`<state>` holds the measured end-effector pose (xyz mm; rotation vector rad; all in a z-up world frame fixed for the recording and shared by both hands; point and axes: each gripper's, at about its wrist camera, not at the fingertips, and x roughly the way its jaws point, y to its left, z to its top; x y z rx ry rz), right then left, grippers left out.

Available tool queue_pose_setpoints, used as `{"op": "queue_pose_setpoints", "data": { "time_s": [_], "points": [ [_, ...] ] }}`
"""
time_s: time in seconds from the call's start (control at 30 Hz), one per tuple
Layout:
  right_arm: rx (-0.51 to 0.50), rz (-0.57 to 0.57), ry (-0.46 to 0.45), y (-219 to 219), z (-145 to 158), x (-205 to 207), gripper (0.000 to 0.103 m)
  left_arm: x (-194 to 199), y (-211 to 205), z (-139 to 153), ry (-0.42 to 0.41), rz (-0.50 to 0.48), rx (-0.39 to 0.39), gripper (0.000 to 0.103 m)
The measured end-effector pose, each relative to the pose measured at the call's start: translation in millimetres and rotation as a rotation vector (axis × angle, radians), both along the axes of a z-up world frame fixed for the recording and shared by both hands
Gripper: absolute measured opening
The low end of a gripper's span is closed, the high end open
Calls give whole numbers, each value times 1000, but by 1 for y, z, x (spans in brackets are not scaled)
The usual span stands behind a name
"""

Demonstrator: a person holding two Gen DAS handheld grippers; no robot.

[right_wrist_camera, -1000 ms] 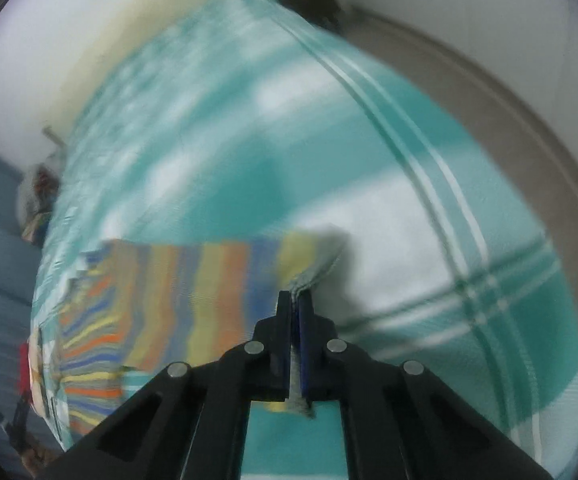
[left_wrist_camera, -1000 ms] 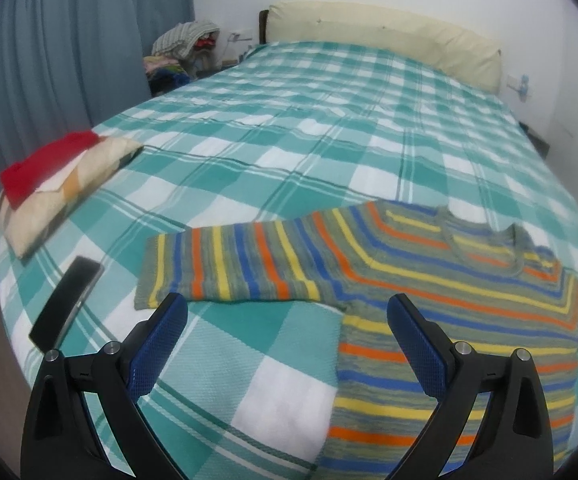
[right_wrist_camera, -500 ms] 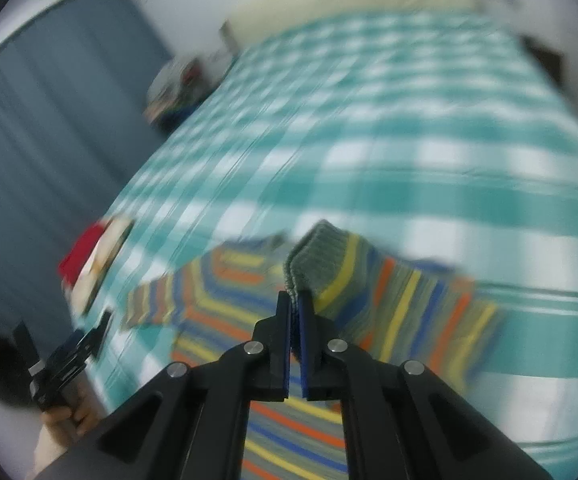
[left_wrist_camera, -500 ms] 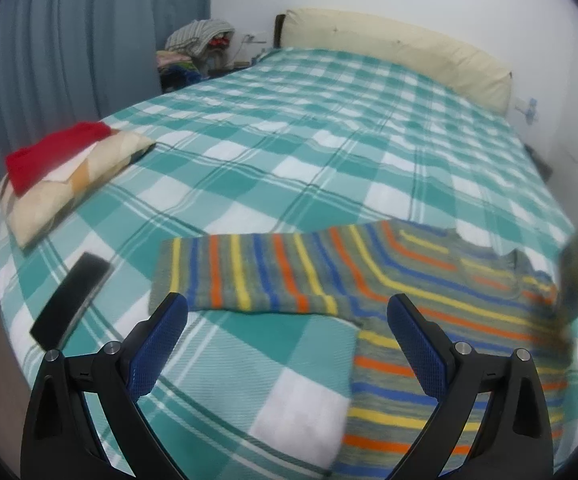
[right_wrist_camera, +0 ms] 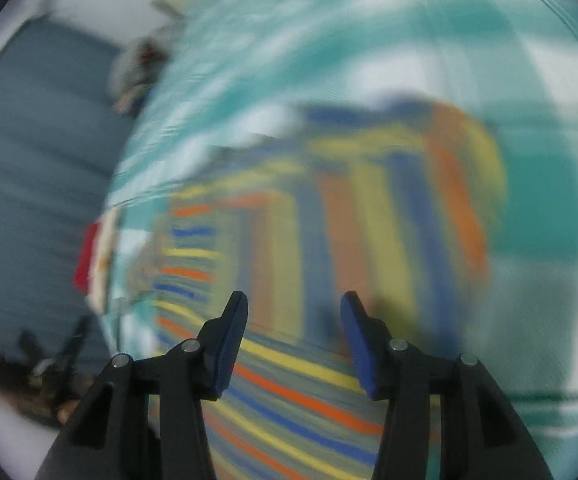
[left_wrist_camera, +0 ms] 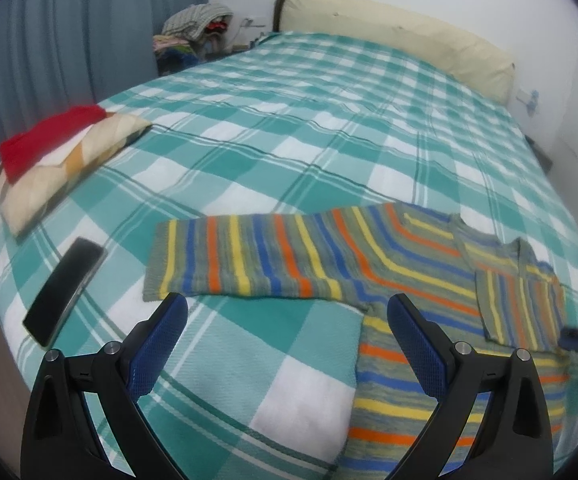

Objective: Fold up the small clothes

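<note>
While the phone (left_wrist_camera: 64,286) and the folded stack (left_wrist_camera: 59,162) are sitting by the bed's (left_wrist_camera: 289,120) left edge, the left gripper (left_wrist_camera: 287,320) is hanging released, jaws spread, just short of the striped sweater (left_wrist_camera: 329,264) at the bed's near edge. That outstretched sleeve (left_wrist_camera: 225,258) is running its long axis leftward just ahead of these tongs, so the left hand looks nearer. The left view is showing the other sleeve lying folded across the chest, while the blurred right view is showing only stripes beneath the right gripper (right_wrist_camera: 294,318), jaws parted and empty.
</note>
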<state>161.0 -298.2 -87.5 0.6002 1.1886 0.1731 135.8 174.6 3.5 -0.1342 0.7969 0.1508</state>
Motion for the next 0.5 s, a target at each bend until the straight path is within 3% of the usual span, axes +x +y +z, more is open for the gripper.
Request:
{"op": "queue_pose_setpoints", "data": {
  "time_s": [0.07,0.13,0.2,0.37,0.5],
  "points": [
    [-29,-55,-34,-22,-6,-25,35,1,-6,-1,3,-22,21,100],
    [-115,-100,-72,-34,3,-56,40,1,-16,-4,8,-54,47,100],
    [-172,-60,-112,-28,15,-81,40,0,-29,-6,13,-102,63,100],
    [-157,113,-198,21,27,-131,43,-14,-77,-16,11,-281,107,100],
    [-205,161,-351,59,24,-164,49,-42,-135,-40,47,-453,170,100]
  ]
}}
